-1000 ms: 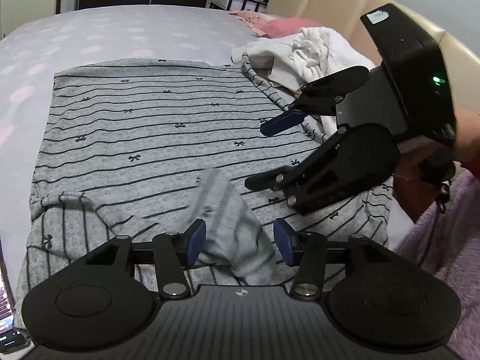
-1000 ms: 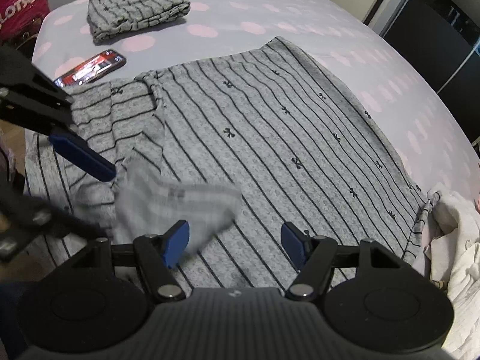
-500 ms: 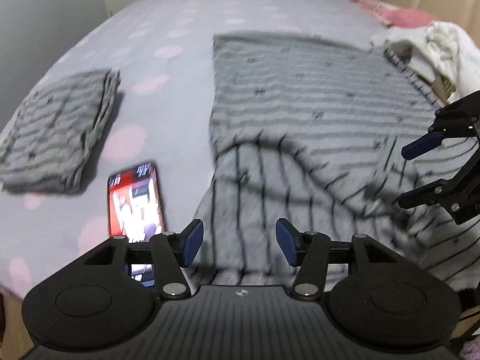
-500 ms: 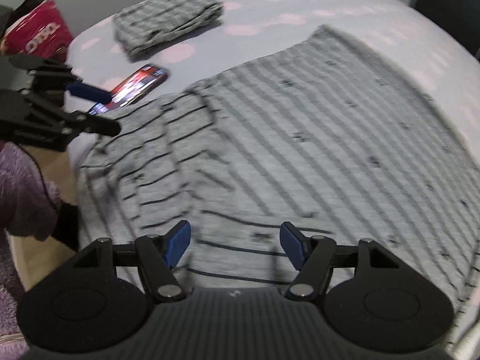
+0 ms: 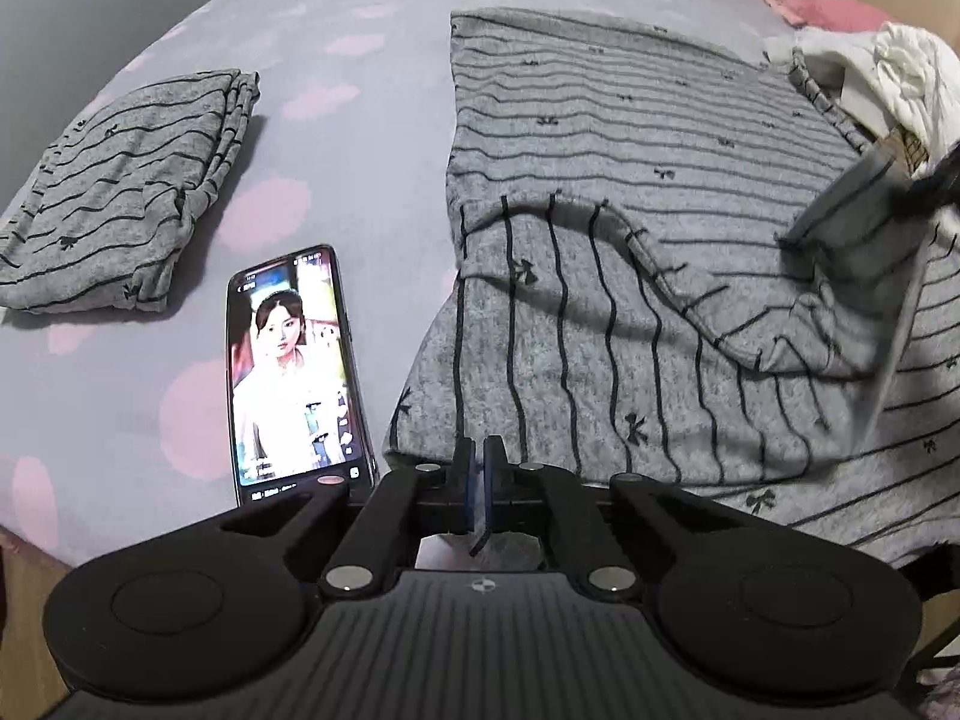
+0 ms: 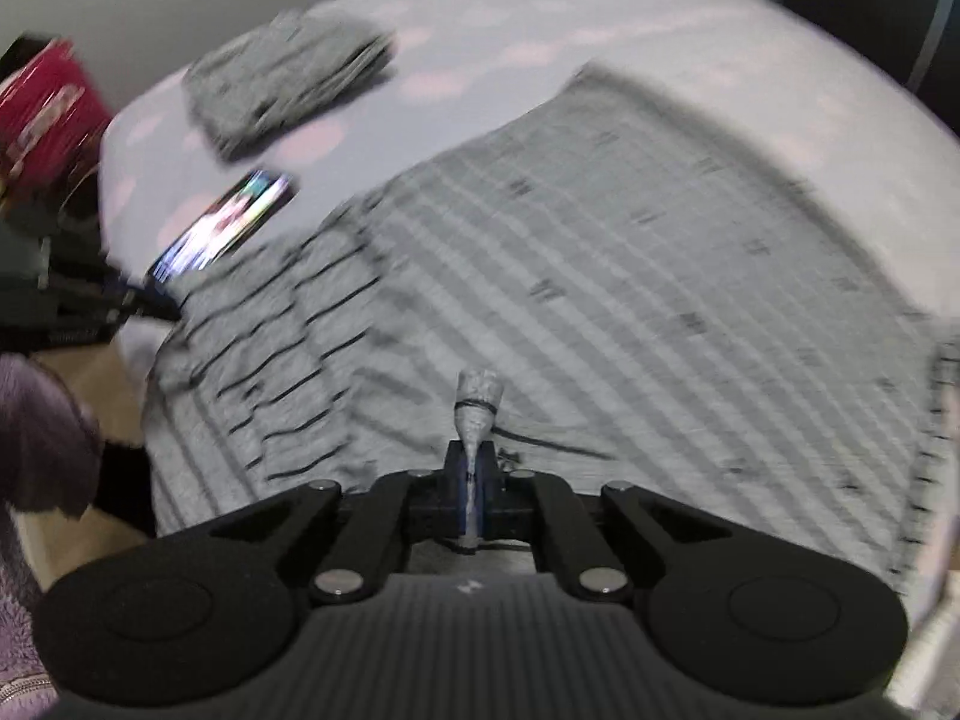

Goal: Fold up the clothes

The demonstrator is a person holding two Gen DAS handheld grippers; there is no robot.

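Lilac bedding with pink dots covers the bed [image 5: 372,12], and the grey striped top [image 5: 630,138] lies spread across it, its near part folded over. Left hand-held gripper [image 5: 478,489] is clenched at the top's near edge beside a lit phone [image 5: 294,372]; whether cloth is caught there is unclear. Right hand-held gripper [image 6: 472,495] is clenched on a pinch of the top. 1 folded garment [image 5: 126,180] sits apart.
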